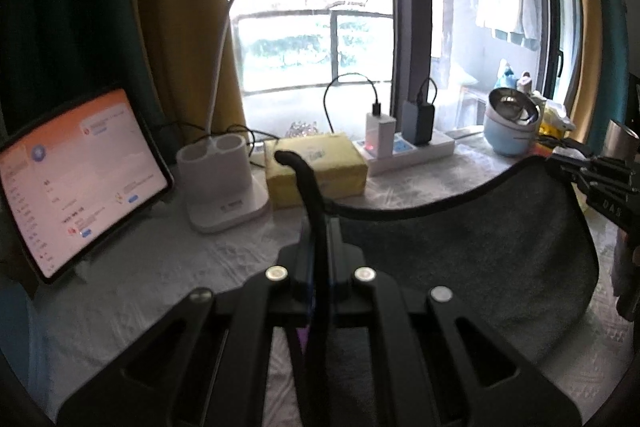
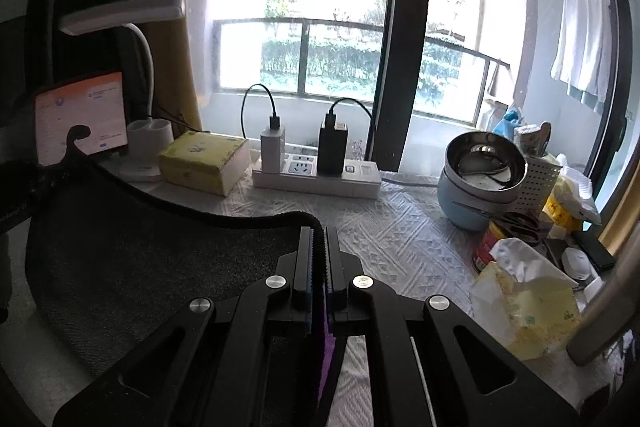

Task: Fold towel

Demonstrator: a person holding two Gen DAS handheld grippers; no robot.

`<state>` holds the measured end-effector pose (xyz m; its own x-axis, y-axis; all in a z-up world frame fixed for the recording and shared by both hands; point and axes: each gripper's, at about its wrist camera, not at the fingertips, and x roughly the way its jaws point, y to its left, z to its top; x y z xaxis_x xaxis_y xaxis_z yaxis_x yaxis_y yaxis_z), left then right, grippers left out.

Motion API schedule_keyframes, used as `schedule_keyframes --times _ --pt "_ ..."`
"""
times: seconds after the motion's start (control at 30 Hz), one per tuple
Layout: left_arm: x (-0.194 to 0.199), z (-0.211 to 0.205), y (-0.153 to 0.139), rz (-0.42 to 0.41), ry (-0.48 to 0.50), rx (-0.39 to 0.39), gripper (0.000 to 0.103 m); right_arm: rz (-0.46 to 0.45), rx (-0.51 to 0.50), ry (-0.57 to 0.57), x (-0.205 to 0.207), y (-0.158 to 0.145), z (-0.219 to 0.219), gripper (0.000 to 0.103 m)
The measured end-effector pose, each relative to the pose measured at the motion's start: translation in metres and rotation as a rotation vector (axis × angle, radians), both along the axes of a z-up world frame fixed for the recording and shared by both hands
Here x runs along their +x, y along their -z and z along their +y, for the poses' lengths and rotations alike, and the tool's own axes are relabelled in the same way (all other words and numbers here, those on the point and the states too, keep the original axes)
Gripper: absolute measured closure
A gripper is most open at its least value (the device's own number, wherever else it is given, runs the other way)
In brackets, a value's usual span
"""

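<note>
A dark grey towel (image 1: 472,251) with a black hem hangs stretched between both grippers above the white-covered table (image 1: 160,267). My left gripper (image 1: 320,227) is shut on one top corner, whose tip curls up past the fingers. My right gripper (image 2: 318,239) is shut on the other top corner; the towel (image 2: 152,259) spreads to its left and sags in the middle. The right gripper also shows at the right edge of the left wrist view (image 1: 600,179).
At the back stand a lit tablet (image 1: 76,179), a white desk lamp (image 1: 224,187), a yellow tissue pack (image 1: 320,167) and a power strip with chargers (image 2: 316,175). At the right are stacked metal bowls (image 2: 480,171), a red can (image 2: 490,243) and an open tissue pack (image 2: 524,303).
</note>
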<state>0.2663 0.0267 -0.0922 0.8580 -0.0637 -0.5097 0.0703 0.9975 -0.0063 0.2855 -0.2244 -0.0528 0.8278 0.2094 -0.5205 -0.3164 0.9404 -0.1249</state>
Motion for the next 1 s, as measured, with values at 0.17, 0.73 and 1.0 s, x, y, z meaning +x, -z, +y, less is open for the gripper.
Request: schedule_keyframes --times 0.17,0.73,1.0 --pt "0.027 -0.001 0.018 0.085 -0.005 -0.034 0.099 0.051 -0.019 0.022 0.024 0.018 0.002 0.098" --pt "0.054 0.001 0.05 0.256 -0.082 -0.028 0.091 0.212 -0.057 0.103 0.056 0.056 -0.001 0.087" --pt "0.041 0.003 0.039 0.238 -0.115 -0.012 0.055 0.195 -0.039 0.116 0.047 0.046 -0.003 0.055"
